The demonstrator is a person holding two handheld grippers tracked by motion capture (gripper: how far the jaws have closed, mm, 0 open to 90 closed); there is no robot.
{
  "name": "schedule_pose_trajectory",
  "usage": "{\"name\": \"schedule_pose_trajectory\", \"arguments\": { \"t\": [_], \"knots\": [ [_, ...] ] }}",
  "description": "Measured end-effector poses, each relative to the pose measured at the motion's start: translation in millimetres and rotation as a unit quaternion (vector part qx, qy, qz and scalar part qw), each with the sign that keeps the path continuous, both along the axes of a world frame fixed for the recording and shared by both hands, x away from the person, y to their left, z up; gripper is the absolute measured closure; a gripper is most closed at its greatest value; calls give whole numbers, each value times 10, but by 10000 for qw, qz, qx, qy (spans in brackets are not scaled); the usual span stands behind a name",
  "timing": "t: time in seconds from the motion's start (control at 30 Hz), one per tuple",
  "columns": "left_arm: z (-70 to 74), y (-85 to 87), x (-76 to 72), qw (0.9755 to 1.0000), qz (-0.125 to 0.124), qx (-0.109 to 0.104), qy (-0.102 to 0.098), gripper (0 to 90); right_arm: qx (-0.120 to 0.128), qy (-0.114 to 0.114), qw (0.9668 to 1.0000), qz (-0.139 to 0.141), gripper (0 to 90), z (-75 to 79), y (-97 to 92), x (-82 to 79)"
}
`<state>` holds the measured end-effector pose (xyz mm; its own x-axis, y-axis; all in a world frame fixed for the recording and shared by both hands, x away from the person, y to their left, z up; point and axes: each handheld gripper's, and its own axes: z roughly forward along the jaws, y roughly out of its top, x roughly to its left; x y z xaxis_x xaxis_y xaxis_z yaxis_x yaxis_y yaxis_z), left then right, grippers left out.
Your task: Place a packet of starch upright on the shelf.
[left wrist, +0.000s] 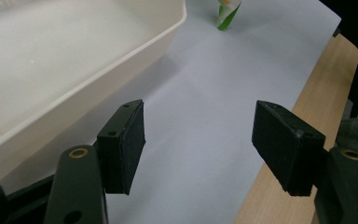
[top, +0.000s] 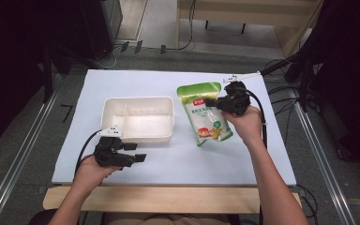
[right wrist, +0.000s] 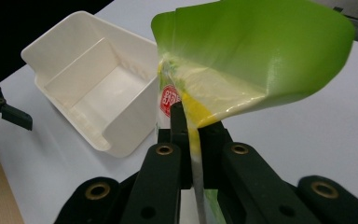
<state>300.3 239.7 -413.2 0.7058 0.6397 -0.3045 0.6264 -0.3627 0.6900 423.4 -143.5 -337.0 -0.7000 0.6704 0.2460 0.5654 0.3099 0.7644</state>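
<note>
A green and white food pouch (top: pixel 205 112) hangs over the right half of the white table sheet, and my right gripper (top: pixel 213 103) is shut on its right edge. In the right gripper view the pouch (right wrist: pixel 256 60) is pinched between the two black jaws, its green top curling over them. A white two-compartment tray (top: pixel 138 118) sits left of the pouch. My left gripper (top: pixel 136 152) rests open near the tray's front corner, nothing between its pads (left wrist: pixel 126 144). The tray's rim (left wrist: pixel 121 60) runs along the left of that view.
The white sheet (top: pixel 178 159) covers the table, with a wooden strip (top: pixel 168 199) along the near edge. Black cables and stands crowd the floor to the right (top: pixel 304 93). Metal rails run down both sides of the table.
</note>
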Motion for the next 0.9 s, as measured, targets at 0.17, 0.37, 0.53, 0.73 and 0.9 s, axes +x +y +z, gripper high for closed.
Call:
{"name": "schedule_pose_trajectory", "arguments": {
  "t": [0.17, 0.37, 0.53, 0.73, 0.9],
  "knots": [
    [7, -14, 20, 10000, -27, -1, -12, 355, 51, -69, 10000, 14, 891, 105, -35, -69],
    [7, -44, 50, 10000, -93, -16, 0, 359, 180, 50, 9998, 75, 891, 177, -43, -110],
    [9, -41, 73, 10000, -80, -56, 1, 358, 99, -13, 9999, 121, 891, 248, 37, -137],
    [2, -59, 92, 9999, -115, -36, 20, 357, 35, -80, 9997, 206, 891, 445, 156, -112],
    [8, -60, 91, 9999, -134, -70, -19, 358, -76, -129, 9996, 259, 891, 621, 233, -76]
  ]
}}
